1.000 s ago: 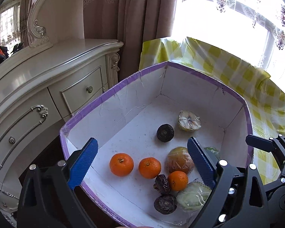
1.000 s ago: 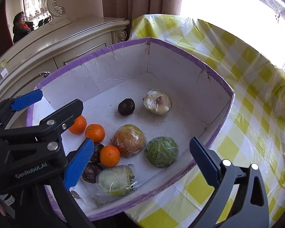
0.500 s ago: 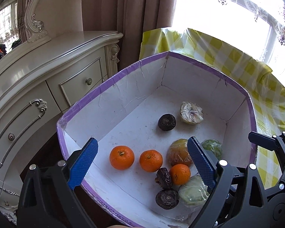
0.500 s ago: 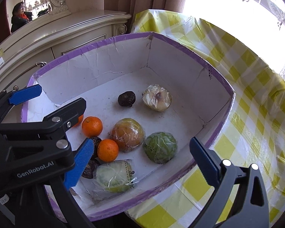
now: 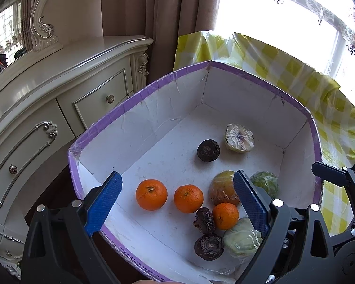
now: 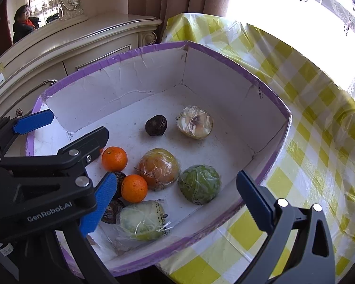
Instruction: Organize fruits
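**Inspector:** Condition of the two tools?

**Assistant:** The left gripper (image 5: 177,203) has its jaws spread wide and grasps nothing. The right gripper (image 6: 177,201) is likewise spread and empty. Both hover above the near rim of the purple-edged box (image 5: 139,104), which sits on the desk with the yellow checked cloth (image 6: 314,146).

**Inspector:** Contents relative to the jaws?

**Assistant:** In the left wrist view, two oranges (image 5: 151,194) (image 5: 188,198) lie side by side on the box floor between the blue pads. A third orange (image 5: 225,215) lies close to the right pad, touching a dark wrinkled fruit (image 5: 204,220). Another dark fruit (image 5: 208,246) lies nearest the rim, beside a wrapped pale green item (image 5: 242,240).

**Inspector:** Further in?

**Assistant:** In the right wrist view, a wrapped orange-brown fruit (image 6: 159,168) and a wrapped green one (image 6: 199,184) lie between that tool's jaws. A lone dark fruit (image 6: 156,125) and a wrapped pale fruit (image 6: 194,122) lie just beside each other deeper in the box, well apart from both tools.
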Demonstrator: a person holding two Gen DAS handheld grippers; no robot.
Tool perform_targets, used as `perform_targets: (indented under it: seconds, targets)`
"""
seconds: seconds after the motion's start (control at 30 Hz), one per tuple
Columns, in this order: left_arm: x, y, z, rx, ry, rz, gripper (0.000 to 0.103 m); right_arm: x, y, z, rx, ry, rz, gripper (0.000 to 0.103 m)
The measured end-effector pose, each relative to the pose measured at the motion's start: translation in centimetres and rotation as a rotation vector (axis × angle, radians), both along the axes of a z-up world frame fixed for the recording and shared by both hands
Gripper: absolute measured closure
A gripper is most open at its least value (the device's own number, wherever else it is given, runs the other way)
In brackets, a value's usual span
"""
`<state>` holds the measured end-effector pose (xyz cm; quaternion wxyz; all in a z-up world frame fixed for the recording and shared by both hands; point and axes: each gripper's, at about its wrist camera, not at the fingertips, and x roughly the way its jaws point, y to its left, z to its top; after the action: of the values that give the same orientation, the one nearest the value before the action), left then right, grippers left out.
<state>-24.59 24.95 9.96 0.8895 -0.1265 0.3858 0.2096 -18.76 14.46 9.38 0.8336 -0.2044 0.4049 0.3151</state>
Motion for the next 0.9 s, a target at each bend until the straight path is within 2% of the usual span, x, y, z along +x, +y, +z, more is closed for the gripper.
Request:
perform_targets:
  seconds: [0.9]
  targets:
    - [0.08, -0.08, -0.47, 0.000, 0.008, -0.003, 0.011, -0.01, 0.09, -0.09, -0.010, -0.012, -0.003, 0.002]
